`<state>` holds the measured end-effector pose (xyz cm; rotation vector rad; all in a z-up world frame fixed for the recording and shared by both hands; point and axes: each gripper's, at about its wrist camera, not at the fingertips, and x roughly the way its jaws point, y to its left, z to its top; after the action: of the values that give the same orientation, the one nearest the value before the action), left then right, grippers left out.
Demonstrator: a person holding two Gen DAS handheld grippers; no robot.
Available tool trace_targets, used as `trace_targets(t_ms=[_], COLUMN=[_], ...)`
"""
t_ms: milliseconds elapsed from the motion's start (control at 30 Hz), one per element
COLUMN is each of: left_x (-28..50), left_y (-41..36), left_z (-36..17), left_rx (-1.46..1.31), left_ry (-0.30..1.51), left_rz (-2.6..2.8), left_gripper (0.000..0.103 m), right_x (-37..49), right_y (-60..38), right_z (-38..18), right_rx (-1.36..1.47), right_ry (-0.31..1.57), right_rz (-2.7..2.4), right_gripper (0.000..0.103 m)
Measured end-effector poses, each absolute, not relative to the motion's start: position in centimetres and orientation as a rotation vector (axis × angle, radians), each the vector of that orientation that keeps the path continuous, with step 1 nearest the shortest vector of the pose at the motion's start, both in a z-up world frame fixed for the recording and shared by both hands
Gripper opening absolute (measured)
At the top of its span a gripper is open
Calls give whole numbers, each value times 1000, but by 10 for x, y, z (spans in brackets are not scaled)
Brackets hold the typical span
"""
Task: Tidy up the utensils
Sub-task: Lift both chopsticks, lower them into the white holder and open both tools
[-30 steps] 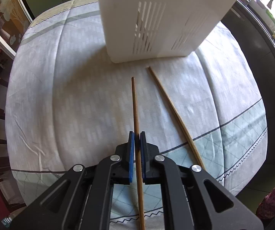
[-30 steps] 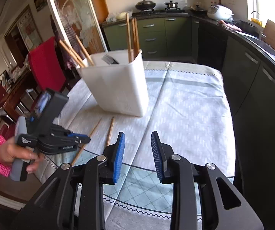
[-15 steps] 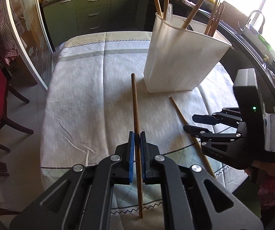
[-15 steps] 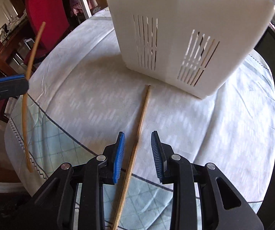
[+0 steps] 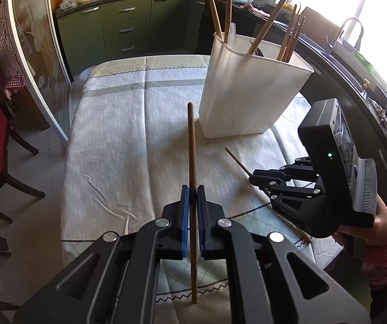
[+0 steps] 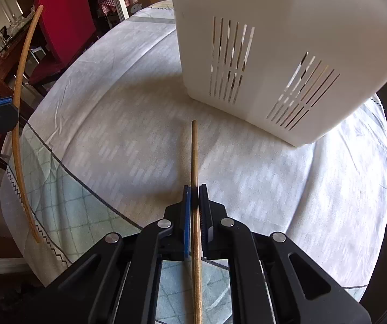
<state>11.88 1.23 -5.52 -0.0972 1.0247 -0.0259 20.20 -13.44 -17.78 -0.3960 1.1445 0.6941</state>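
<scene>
My left gripper (image 5: 192, 191) is shut on a brown chopstick (image 5: 192, 145) and holds it lifted above the table, pointing toward the white slotted utensil holder (image 5: 247, 94). That holder has several chopsticks standing in it. My right gripper (image 6: 195, 191) is shut on a second chopstick (image 6: 194, 156) low over the tablecloth, its tip near the holder (image 6: 274, 40). In the left wrist view the right gripper (image 5: 255, 179) is at the right, on that chopstick (image 5: 238, 160). In the right wrist view the left gripper's chopstick (image 6: 20, 81) shows at the far left.
The table carries a pale patterned cloth (image 5: 117, 140) with a green checked border. A red chair (image 6: 63, 19) stands at the table's left side. Green kitchen cabinets (image 5: 123, 27) and a dark counter with a sink (image 5: 350, 43) lie beyond the table.
My left gripper has risen with its chopstick. My right gripper has moved down over the second chopstick on the cloth and shut on it.
</scene>
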Motion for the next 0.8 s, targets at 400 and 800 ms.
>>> trace_targets(t_ms=[400, 800], left_x=[107, 99], left_y=[-1, -15], left_z=[-32, -14], left_rx=[-72, -37], left_ry=[976, 929], left_rz=[-56, -77], left_gripper=[6, 6], right_x=[164, 141], right_y=[-212, -261], right_z=[-89, -48], right_rx=[-209, -149], right_ry=[948, 854], right_rz=[741, 737], right_gripper=[7, 7])
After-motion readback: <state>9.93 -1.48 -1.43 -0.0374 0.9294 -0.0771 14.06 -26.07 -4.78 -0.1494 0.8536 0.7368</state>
